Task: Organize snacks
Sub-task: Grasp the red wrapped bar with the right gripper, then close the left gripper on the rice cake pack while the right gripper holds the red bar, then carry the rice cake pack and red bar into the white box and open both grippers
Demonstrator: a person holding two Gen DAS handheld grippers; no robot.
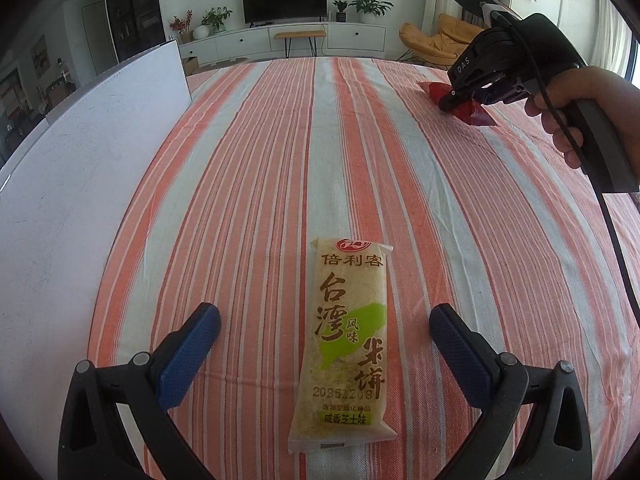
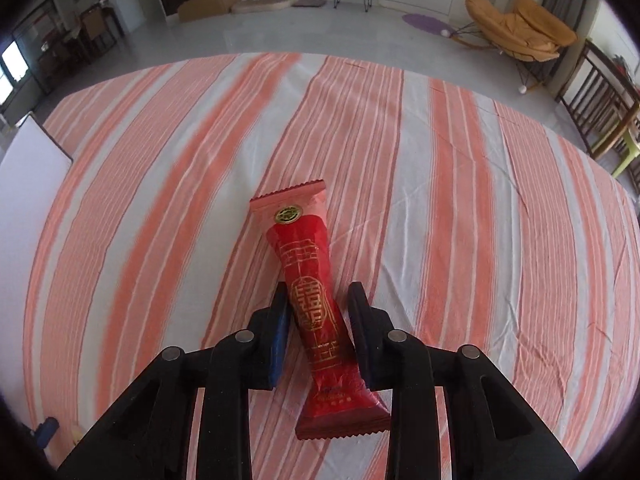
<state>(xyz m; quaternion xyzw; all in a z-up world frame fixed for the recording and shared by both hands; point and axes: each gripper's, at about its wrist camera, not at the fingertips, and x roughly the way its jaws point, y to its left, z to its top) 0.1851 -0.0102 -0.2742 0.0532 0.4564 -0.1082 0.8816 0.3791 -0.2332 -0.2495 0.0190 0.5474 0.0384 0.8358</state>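
Note:
A beige and green rice cracker packet (image 1: 346, 344) lies flat on the striped cloth (image 1: 248, 184). My left gripper (image 1: 324, 314) stands open astride it, its blue pads (image 1: 188, 356) well clear of both sides. At the far right a person's hand (image 1: 576, 96) holds my right gripper (image 1: 447, 104), which is shut on a red snack packet (image 1: 476, 114). In the right wrist view that red packet with gold print (image 2: 316, 308) runs lengthwise between the fingers of the right gripper (image 2: 320, 298), pinched near its middle, with both ends sticking out.
A white panel (image 1: 80, 152) stands along the table's left side and shows again as a white panel (image 2: 28, 176) in the right wrist view. A black cable (image 1: 616, 240) hangs from the right gripper. Beyond the table are a TV cabinet and an orange chair (image 2: 520, 28).

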